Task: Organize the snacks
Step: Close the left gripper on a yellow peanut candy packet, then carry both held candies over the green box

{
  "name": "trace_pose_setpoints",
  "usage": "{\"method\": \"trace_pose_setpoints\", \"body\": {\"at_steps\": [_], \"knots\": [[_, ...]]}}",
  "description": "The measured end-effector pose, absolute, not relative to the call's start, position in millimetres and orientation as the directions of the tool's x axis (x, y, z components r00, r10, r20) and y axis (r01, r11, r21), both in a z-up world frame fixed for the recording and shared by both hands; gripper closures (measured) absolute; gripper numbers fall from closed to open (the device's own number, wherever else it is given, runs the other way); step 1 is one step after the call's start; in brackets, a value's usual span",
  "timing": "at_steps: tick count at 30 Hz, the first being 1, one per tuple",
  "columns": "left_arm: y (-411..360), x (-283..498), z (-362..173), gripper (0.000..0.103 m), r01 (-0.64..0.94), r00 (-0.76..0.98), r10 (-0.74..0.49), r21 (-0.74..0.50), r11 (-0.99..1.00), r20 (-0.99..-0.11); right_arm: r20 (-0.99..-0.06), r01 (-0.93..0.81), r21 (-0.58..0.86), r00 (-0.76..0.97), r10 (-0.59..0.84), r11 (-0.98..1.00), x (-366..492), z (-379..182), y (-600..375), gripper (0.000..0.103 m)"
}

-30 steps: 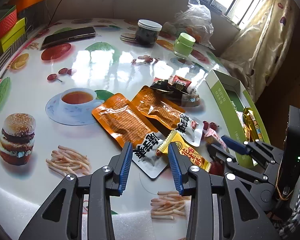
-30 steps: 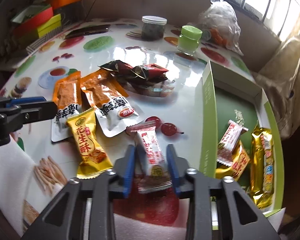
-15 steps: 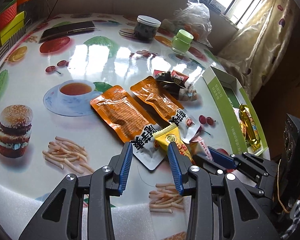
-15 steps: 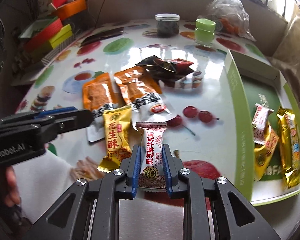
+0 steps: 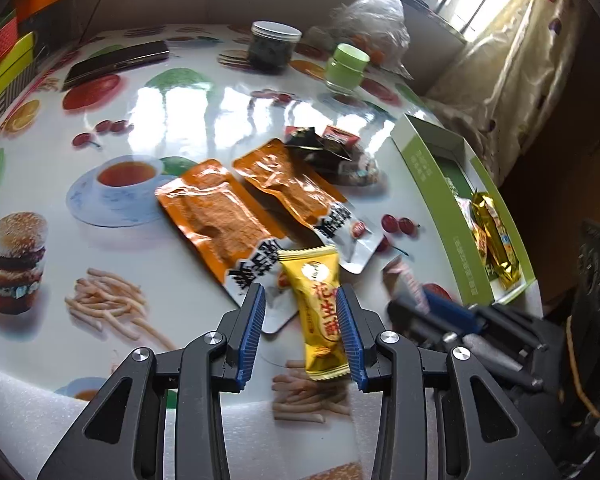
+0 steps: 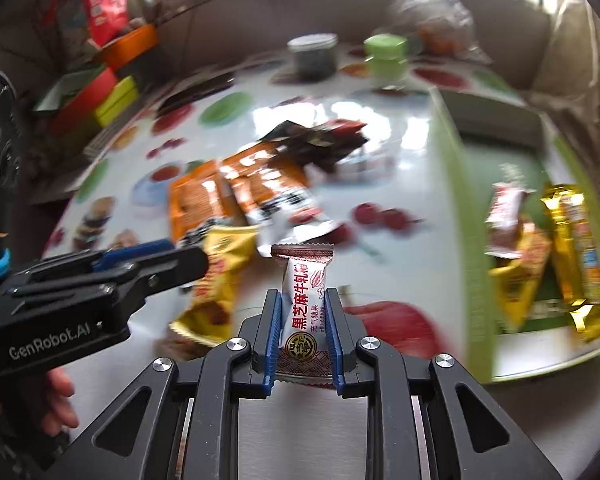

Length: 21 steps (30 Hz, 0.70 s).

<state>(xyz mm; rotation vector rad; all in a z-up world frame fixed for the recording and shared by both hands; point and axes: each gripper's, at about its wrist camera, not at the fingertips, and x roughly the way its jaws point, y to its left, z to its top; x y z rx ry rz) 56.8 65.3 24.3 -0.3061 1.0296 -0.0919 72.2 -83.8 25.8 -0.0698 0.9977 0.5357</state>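
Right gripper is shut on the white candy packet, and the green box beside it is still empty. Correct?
Not quite. The right gripper does clamp the white candy packet, but the green box already holds snacks, including a gold packet, as the right wrist view shows.

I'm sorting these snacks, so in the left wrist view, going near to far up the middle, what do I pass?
yellow candy packet between the left gripper fingers → orange snack pouches → dark wrappers → green-lidded jar → clear plastic bag
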Motion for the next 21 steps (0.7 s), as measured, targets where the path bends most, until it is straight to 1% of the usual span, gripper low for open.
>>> {"method": "trace_pose_setpoints", "body": {"at_steps": [9,21], "knots": [[45.8,60.0,14.7,0.065,-0.038,0.482,-0.209,-0.258,0.965,-0.851,-0.810,-0.416,0.188,0.447,0.380,0.890,72.6,24.3,-103.2,0.083],[34.8,62.6,11.1,0.065,-0.028,0.487,-0.148,-0.185,0.982,-0.861,-0.803,-0.401,0.196,0.458,0.381,0.895,72.4,23.6,-108.5,0.083]]}}
